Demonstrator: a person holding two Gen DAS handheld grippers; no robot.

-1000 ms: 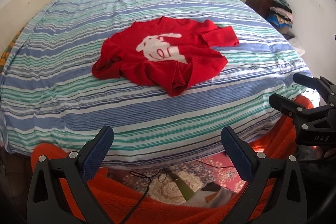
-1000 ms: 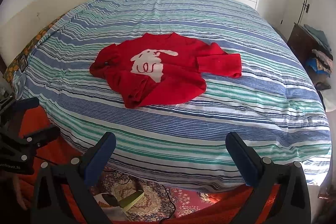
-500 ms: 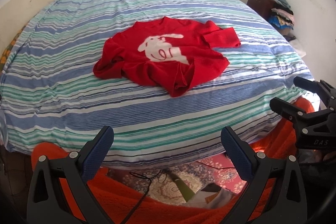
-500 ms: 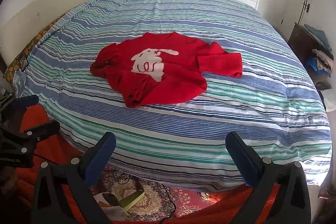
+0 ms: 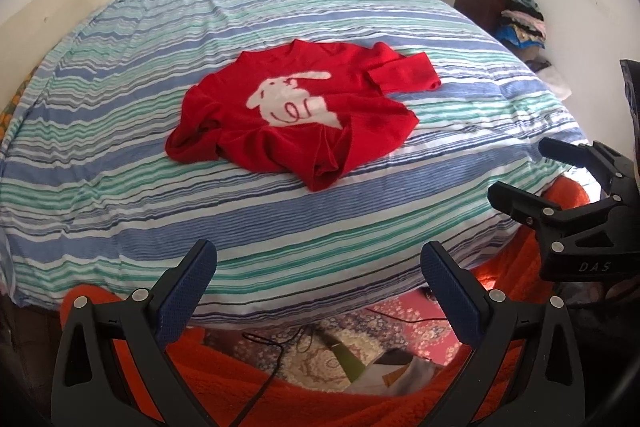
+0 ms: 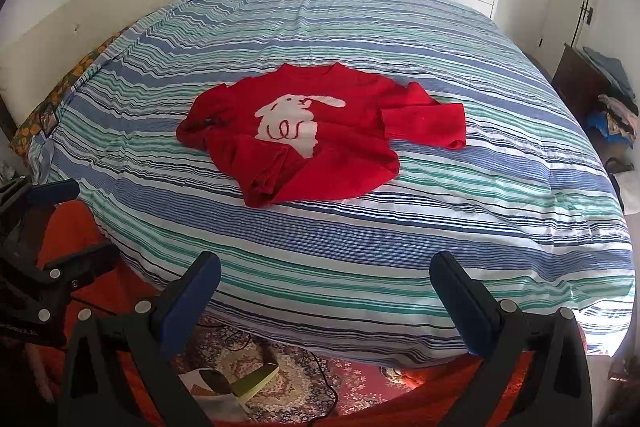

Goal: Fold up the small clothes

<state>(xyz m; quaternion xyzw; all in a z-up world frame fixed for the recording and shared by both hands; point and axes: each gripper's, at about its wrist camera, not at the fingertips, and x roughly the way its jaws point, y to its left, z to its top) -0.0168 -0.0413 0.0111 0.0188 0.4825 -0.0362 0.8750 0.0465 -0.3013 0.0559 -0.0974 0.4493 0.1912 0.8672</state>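
A wide bed under a blue, green and white striped cover (image 5: 120,155) fills the bright white room. A small red knitted sweater with a white rabbit motif (image 5: 296,115) lies rumpled near the cover's middle, neckline toward the far side, hem bunched toward the near edge, one sleeve folded out to the right. The left gripper (image 5: 318,281) and right gripper (image 6: 326,287) hover off the near edge, jaws spread wide, holding nothing. The sweater sits ahead of both, well apart; the crumpled hem corner is nearest, roughly between them, so neither seems clearly closer
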